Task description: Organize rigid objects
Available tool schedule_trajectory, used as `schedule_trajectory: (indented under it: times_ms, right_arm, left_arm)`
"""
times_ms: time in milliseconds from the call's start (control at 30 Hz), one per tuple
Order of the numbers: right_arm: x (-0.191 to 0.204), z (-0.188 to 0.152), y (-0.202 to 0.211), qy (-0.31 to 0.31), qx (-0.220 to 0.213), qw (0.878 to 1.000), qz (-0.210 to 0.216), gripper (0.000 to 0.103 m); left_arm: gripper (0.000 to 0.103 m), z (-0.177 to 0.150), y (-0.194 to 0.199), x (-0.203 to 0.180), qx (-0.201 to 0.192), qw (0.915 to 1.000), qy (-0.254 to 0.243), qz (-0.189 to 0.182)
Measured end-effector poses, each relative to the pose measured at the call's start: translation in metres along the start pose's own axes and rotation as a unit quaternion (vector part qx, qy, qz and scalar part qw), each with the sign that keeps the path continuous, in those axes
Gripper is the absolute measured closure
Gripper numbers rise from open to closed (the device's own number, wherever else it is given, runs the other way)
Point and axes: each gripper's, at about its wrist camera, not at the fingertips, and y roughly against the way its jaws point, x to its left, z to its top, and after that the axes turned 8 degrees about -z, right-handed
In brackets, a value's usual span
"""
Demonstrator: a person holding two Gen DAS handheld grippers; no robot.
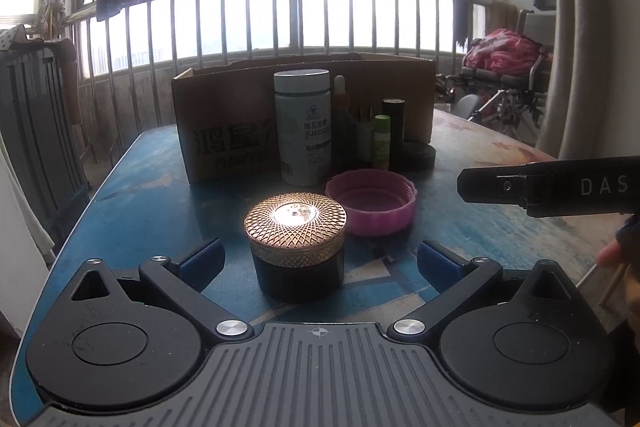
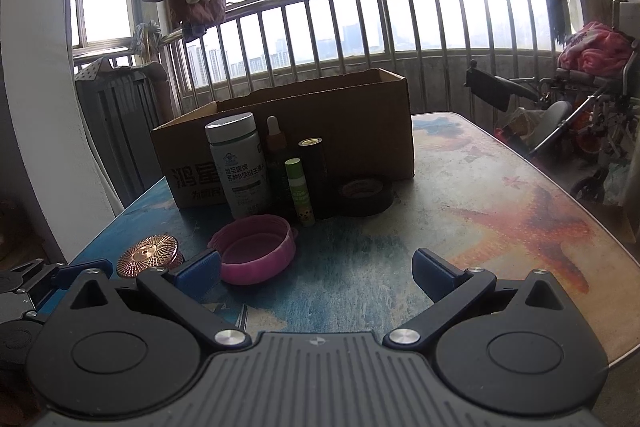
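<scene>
Near the counter's [image 1: 500, 227] front-left edge, the gold-lidded jar [image 1: 295, 247] stands between the released left tongs [image 1: 320, 259]; center, then squeeze its dark base. Right tongs [image 2: 318, 269] gape, idle.

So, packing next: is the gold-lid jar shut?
Shut: the gold lid sits flush on the dark jar, upright on the table.

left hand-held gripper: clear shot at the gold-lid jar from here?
Probably yes. The left hand-held gripper is open with the gold-lid jar right between its fingers, untouched. The pink cap sits just behind, clear of the fingers.
</scene>
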Motion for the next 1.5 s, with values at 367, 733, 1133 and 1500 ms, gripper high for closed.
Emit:
schedule_trajectory:
  times_ms: [367,733,1133,1500]
  right_arm:
    - [0.000,0.002,-0.005,-0.023,0.006,0.999,0.023,0.000]
    - [0.007,0.006,-0.014,-0.050,0.025,0.993,0.107,0.008]
    - [0.037,0.000,-0.008,0.000,0.045,0.980,0.193,0.020]
    - [0.048,-0.015,-0.024,0.029,0.103,0.978,0.181,0.031]
  left_arm:
    - [0.003,0.005,-0.007,0.008,-0.004,0.9997,0.025,0.002]
    - [0.047,0.000,-0.019,0.018,0.033,0.9988,0.035,-0.007]
    - [0.047,-0.010,-0.004,0.004,0.032,0.9945,-0.009,-0.099]
    - [0.047,-0.012,-0.002,-0.003,0.028,0.9920,-0.015,-0.122]
